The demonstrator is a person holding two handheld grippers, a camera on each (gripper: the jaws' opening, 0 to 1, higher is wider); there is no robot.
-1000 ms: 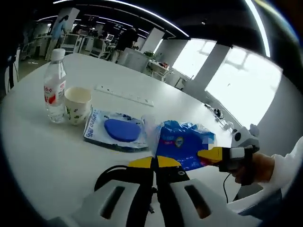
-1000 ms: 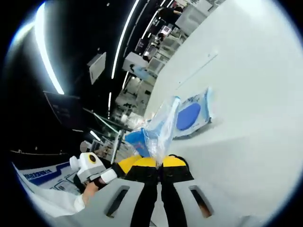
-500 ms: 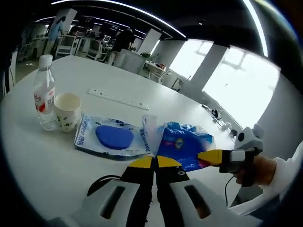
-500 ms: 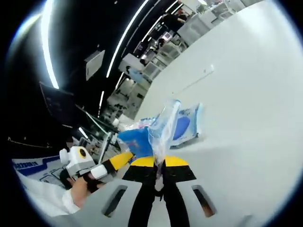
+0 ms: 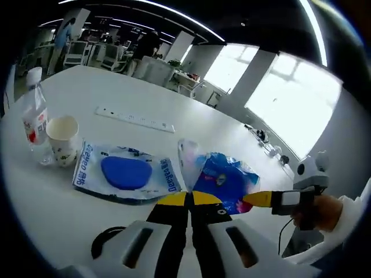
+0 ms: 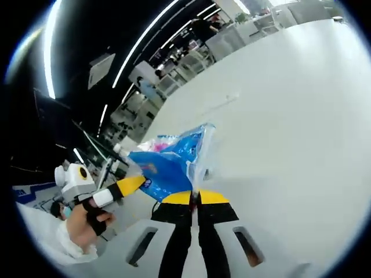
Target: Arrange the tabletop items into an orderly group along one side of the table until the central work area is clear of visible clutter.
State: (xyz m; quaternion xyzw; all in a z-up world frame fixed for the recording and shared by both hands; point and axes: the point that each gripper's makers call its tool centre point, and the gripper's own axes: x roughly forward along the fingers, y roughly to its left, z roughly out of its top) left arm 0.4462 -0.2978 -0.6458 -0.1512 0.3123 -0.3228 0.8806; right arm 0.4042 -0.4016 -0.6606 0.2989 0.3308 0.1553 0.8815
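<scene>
Both grippers pinch blue bag (image 5: 223, 179): left gripper (image 5: 189, 198) near side, right gripper (image 6: 194, 197) other side (bag between, above tabletop (image 5: 87, 92)).

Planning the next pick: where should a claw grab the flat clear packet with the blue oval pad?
Take the flat packet by its sealed printed end strip, where the film is thin. The blue pad bulges mid-pack. Come in low along the table from that end; the cup and bottle crowd the far end.
</scene>
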